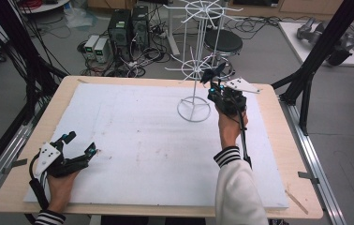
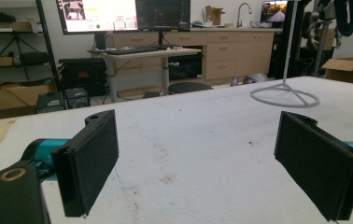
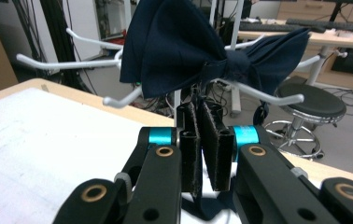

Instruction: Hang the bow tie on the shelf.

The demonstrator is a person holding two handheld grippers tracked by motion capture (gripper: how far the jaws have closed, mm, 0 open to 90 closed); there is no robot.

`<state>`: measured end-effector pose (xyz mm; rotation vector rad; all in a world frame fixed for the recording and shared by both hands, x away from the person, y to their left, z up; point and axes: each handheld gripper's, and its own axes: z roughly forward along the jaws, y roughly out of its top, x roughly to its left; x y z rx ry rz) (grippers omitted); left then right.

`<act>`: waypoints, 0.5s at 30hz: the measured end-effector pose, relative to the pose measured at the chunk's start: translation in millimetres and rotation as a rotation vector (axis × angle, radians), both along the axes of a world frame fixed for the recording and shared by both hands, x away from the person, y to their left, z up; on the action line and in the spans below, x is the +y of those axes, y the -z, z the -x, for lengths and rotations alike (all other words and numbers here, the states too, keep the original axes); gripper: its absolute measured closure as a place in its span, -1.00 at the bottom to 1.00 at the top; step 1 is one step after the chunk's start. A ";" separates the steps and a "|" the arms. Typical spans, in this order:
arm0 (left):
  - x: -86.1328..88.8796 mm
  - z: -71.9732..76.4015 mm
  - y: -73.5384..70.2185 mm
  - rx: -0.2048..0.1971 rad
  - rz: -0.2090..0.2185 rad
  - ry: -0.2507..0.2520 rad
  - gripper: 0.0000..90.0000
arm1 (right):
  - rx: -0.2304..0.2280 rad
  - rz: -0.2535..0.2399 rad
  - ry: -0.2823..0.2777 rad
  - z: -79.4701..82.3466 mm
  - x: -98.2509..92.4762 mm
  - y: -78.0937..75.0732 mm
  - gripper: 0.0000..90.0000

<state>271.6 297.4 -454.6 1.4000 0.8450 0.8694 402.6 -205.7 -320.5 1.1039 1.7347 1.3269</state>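
Note:
A navy bow tie (image 3: 174,46) hangs on a hook of the white wire rack (image 1: 194,110) at the back of the white foam board (image 1: 133,140); from above the bow tie (image 1: 213,74) is a small dark shape by the lower ring of arms. My right gripper (image 3: 201,109) sits just below the knot, jaws nearly together on the dark band hanging from it. In the high view the right gripper (image 1: 211,86) is raised beside the rack's pole. My left gripper (image 1: 80,143) rests at the board's near left corner, open and holding nothing, its pads (image 2: 93,158) wide apart.
The rack's round base (image 2: 284,95) stands ahead and to the right of the left gripper. White hooks (image 3: 72,63) stick out around the bow tie. A black stool (image 1: 223,42) and computer cases (image 1: 128,28) stand on the floor behind the wooden table (image 1: 278,140).

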 end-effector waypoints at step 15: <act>-0.1 -1.4 -0.4 0.012 -0.002 -0.002 -0.69 | 0.030 0.028 -0.009 2.9 -4.1 4.5 0.34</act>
